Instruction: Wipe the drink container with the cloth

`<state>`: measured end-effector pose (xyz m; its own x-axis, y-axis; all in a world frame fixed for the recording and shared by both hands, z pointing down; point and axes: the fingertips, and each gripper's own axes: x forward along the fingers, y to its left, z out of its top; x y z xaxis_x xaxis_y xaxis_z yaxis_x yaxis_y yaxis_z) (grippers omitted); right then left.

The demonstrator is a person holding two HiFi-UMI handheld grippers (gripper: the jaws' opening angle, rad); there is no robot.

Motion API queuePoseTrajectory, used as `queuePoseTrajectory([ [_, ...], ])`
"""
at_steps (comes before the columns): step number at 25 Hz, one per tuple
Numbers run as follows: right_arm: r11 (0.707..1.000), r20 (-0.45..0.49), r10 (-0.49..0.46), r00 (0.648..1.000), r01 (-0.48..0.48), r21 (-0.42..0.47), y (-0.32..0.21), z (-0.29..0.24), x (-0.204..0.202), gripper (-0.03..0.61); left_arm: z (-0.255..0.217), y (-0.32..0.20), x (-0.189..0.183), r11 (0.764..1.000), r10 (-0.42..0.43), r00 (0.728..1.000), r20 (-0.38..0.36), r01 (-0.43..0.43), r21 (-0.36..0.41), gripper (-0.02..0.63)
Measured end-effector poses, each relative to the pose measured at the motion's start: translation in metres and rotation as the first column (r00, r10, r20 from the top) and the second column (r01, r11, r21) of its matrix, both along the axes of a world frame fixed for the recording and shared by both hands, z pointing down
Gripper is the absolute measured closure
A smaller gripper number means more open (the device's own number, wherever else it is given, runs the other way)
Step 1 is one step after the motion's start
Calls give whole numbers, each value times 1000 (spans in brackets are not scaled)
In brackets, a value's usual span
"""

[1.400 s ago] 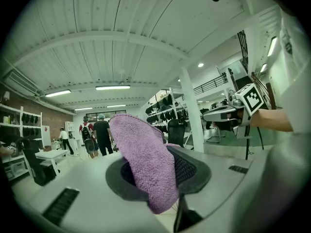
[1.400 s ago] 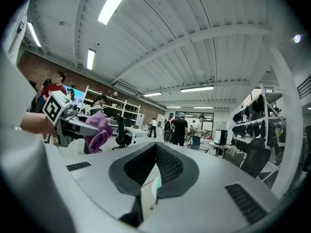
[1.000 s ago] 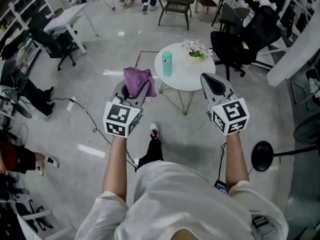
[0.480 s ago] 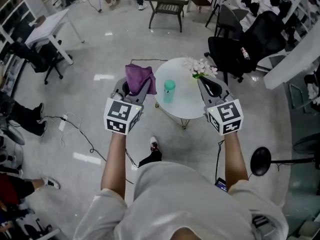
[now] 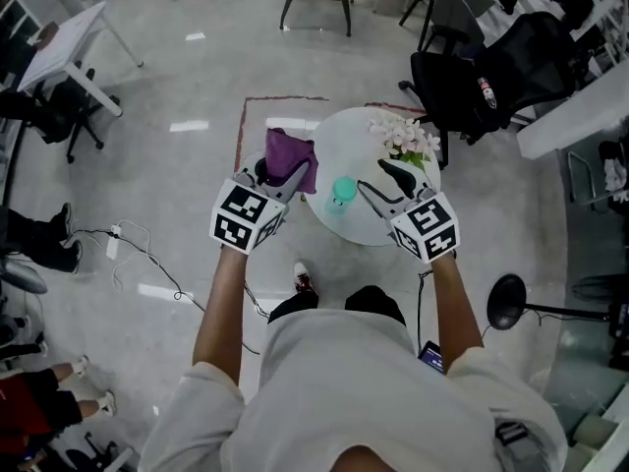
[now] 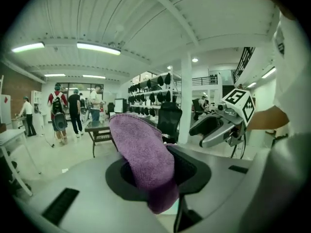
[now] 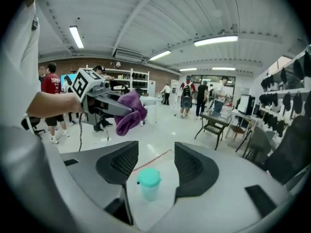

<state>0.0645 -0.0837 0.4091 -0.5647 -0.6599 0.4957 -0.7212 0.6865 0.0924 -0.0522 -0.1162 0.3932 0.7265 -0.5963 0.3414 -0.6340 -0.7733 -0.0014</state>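
left tongs (image 5: 295, 175) clenched on cloth (image 5: 289, 152); right tongs (image 5: 371, 177) just opening, released; drink container (image 5: 343, 193) just ahead, untouched

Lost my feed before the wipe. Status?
Left tool shut on cloth. Right tool open, jaws just been opening, nothing between; bottle upright just ahead, untouched. Flowers off to the side.

A large open office or lab hall: desks (image 5: 65, 45), swivel chairs (image 5: 474, 79), shelving (image 6: 150, 84), strip lights (image 6: 97, 47), people (image 6: 75, 111) standing about.
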Motion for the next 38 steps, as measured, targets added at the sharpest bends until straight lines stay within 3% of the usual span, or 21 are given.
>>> queuePoseTrajectory([
  [3,988,-48,-93,995,86,-127,0,50,-13,286,36,-7,14,993,90,995,29,-88,-80,491],
  [7,949,-140,-230,963,190,-250,-1,107,-23,236,83,-13,33,966,191,979,69,-175,-189,491],
  [10,921,-174,-304,937,242,-305,-4,133,-30,227,110,-19,47,942,228,973,35,-211,-261,491],
  [13,912,-196,-336,921,266,-313,-11,152,-32,227,135,-28,61,921,258,966,10,-243,-305,491],
  [17,907,-233,-347,908,262,-328,-13,168,-31,243,167,-34,75,886,301,954,-19,-287,-364,491],
  [22,913,-213,-316,925,235,-333,-12,171,-33,247,201,-39,86,832,349,934,-77,-346,-433,491],
  [28,918,-201,-286,937,207,-339,-14,170,-32,247,249,-45,100,767,416,906,-79,-397,-504,492],
  [32,923,-194,-261,946,186,-337,-15,171,-35,245,294,-47,102,742,432,901,-39,-379,-553,492],
  [38,922,-196,-261,945,184,-340,-16,173,-32,245,350,-47,101,739,371,928,21,-281,-612,492],
])
